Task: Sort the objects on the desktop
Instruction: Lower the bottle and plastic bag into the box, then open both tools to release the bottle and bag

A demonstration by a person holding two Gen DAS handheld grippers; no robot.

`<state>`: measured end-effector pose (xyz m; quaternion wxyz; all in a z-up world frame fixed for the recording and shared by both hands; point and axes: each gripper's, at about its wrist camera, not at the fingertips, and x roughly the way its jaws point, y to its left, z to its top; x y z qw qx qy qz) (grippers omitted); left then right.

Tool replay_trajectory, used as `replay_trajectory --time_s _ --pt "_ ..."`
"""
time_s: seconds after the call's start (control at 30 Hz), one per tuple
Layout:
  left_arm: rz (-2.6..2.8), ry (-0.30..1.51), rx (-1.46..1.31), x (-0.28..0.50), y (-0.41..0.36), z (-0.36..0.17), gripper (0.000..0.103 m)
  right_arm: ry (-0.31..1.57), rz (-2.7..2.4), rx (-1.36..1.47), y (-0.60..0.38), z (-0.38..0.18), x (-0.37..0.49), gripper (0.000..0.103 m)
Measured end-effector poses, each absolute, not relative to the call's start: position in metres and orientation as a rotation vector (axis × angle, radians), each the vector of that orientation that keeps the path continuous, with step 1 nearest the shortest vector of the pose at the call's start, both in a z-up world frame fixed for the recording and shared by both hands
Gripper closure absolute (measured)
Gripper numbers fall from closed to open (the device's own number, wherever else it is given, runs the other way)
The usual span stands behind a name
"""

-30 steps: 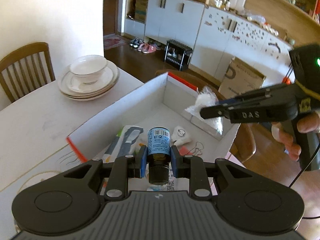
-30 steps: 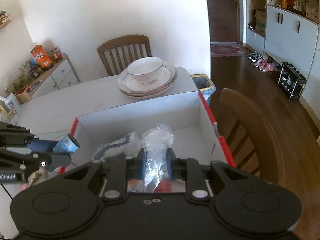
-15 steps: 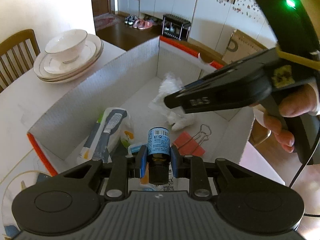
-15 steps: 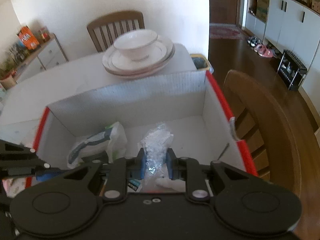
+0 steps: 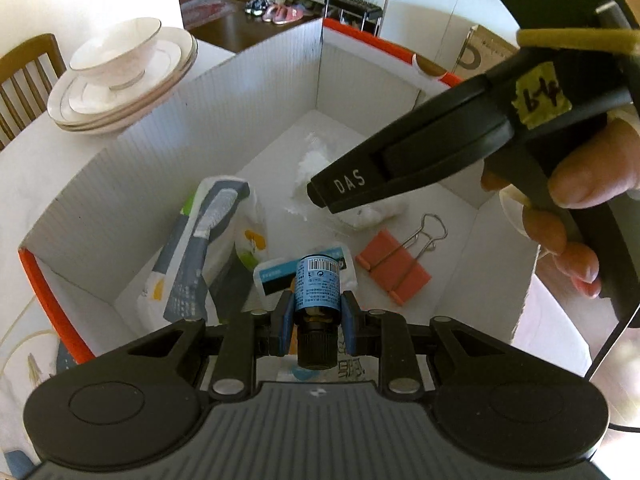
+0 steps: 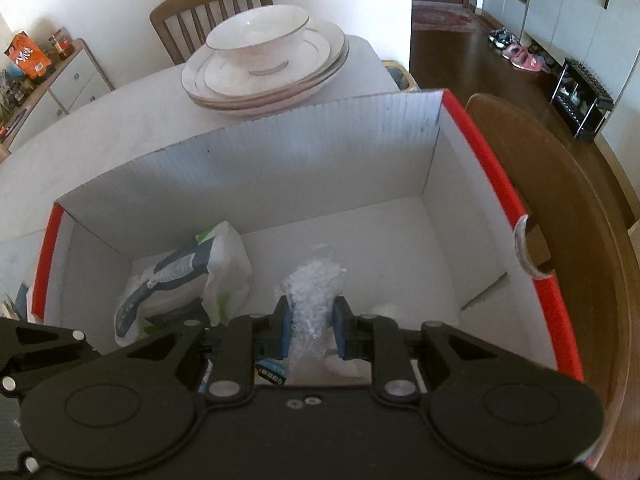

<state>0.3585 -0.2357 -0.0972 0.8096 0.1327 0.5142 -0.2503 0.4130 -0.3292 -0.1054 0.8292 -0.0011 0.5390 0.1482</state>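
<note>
My left gripper is shut on a small dark bottle with a blue label, held low inside the white cardboard box with red edges. My right gripper is shut on a clear crinkled plastic bag, also down inside the box. In the left wrist view the right gripper's black body crosses the upper right, a hand around its handle. On the box floor lie a white packet with a grey razor picture, an orange binder clip and a small blue-and-white packet.
A stack of white plates with a bowl stands on the white table just behind the box. Wooden chairs stand behind the table and at the box's right side. A white cabinet with snacks is at the far left.
Both grippers have sunk from above the box rim down into the box, each still holding its object. The box floor and its contents now fill more of both views.
</note>
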Motion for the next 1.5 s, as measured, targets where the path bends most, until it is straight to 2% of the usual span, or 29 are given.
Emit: replay_trajectory --time_s 0.27,0.53,0.6,0.93,1.03,1.1,1.23,1.33,1.4,1.47,1.5 --pt "-0.538 1.154 0.277 0.364 -0.235 -0.105 0.08 1.184 0.297 0.006 -0.33 -0.117 0.413 0.079" --pt "-0.555 1.14 0.257 0.362 -0.234 -0.1 0.08 1.181 0.292 0.035 -0.335 -0.114 0.413 0.072" --pt "-0.561 1.124 0.249 0.359 -0.233 -0.096 0.08 1.176 0.291 0.041 -0.338 -0.112 0.411 0.066" --pt "-0.557 1.049 0.212 0.339 -0.227 -0.074 0.08 1.131 0.326 0.05 -0.347 -0.091 0.395 0.056" --pt "-0.551 1.013 0.194 0.33 -0.221 -0.064 0.08 1.113 0.341 0.053 -0.35 -0.084 0.387 0.05" --pt "-0.547 0.994 0.175 0.323 -0.216 -0.057 0.08 1.094 0.341 0.043 -0.351 -0.078 0.382 0.042" --pt "-0.522 0.935 0.16 0.318 -0.209 -0.046 0.079 1.057 0.362 0.037 -0.352 -0.065 0.371 0.038" --pt "-0.513 0.906 0.145 0.315 -0.201 -0.04 0.072 1.028 0.377 0.035 -0.353 -0.057 0.361 0.032" --pt "-0.51 0.884 0.128 0.31 -0.194 -0.034 0.047 1.013 0.388 0.033 -0.352 -0.052 0.357 0.031" --pt "-0.505 0.857 0.124 0.301 -0.188 -0.028 0.034 0.998 0.395 0.038 -0.351 -0.048 0.352 0.028" --pt "-0.506 0.839 0.126 0.296 -0.185 -0.026 0.034 0.99 0.401 0.044 -0.351 -0.046 0.349 0.028"
